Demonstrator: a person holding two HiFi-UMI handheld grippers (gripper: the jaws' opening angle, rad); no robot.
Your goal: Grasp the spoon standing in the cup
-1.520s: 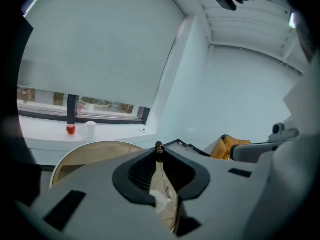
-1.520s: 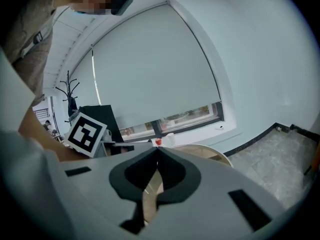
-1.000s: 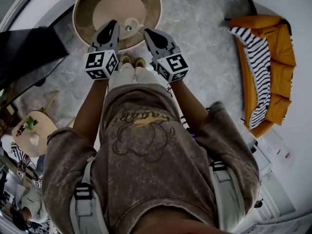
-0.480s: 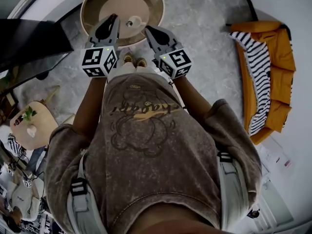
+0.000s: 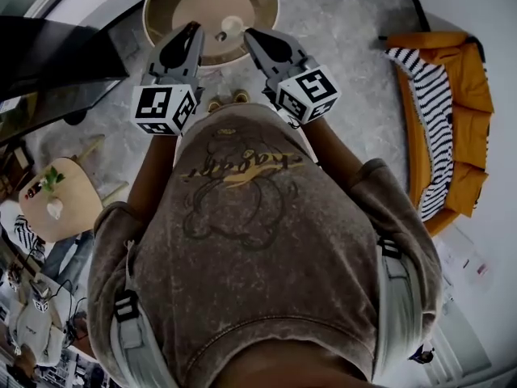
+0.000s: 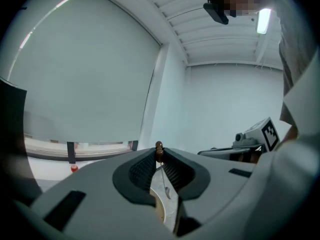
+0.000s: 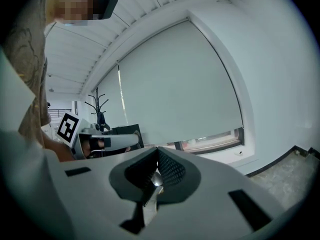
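Spoon [image 6: 161,166]: out of the cup [image 5: 233,25], dangling well above it.
Left gripper [image 5: 192,32]: clenched on the spoon's brown handle tip.
Right gripper [image 5: 252,35]: jaws together, seemingly empty, above the cup's right.
Progress: grasp looks done; only holding remains.

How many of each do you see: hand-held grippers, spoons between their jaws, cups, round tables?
Hand-held grippers: 2, left hand-held gripper and right hand-held gripper
Spoons between jaws: 2, brown-tipped spoon in the left, silver spoon in the right
Cups: 1, the white cup on the large round table
Round tables: 2, counting the small round table
Total: 7
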